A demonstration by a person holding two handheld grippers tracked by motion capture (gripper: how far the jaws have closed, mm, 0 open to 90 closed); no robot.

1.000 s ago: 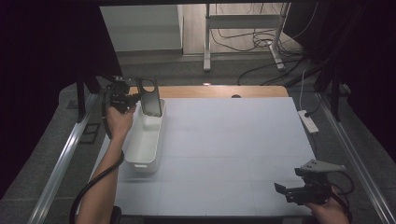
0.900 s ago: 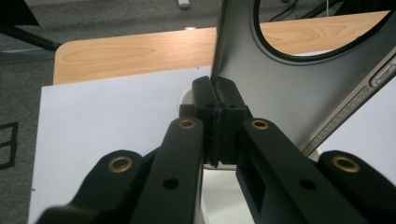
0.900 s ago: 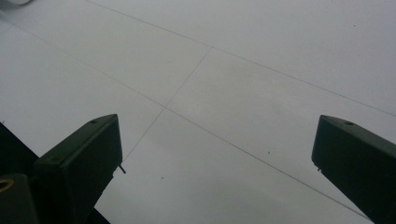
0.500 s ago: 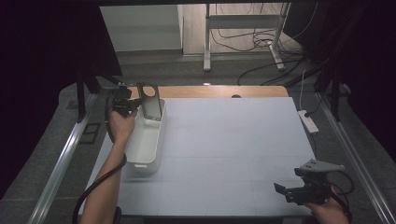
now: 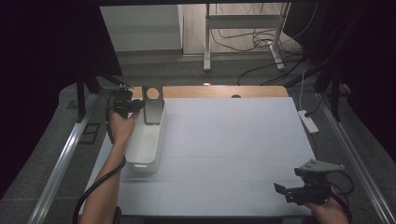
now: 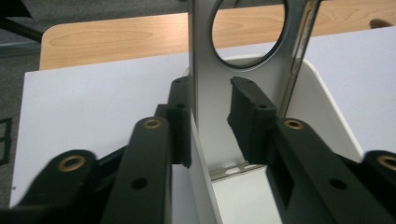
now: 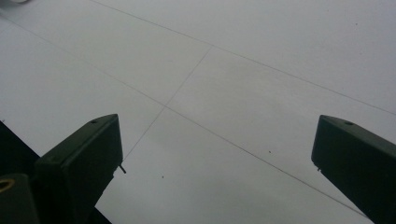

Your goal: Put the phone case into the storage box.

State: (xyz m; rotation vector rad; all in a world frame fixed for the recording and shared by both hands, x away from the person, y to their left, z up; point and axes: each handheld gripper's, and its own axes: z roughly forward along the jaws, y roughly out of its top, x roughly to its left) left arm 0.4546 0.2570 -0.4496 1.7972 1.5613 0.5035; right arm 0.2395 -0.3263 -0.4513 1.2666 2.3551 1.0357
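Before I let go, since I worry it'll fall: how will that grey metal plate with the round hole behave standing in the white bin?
The metal plate looks thin, flat and stiff, so it probably won't flex. Standing upright on its edge at the bin end, it seems apt to tip if freed. Its smooth faces may slip between the left gripper jaws, which aren't closed on it.

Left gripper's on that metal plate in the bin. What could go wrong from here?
1. The left gripper has its jaws either side of the metal plate with a gap on one side, so the plate may slip or tip.
2. The plate stands on edge at the far end of the white bin; pulling it could drag the bin.
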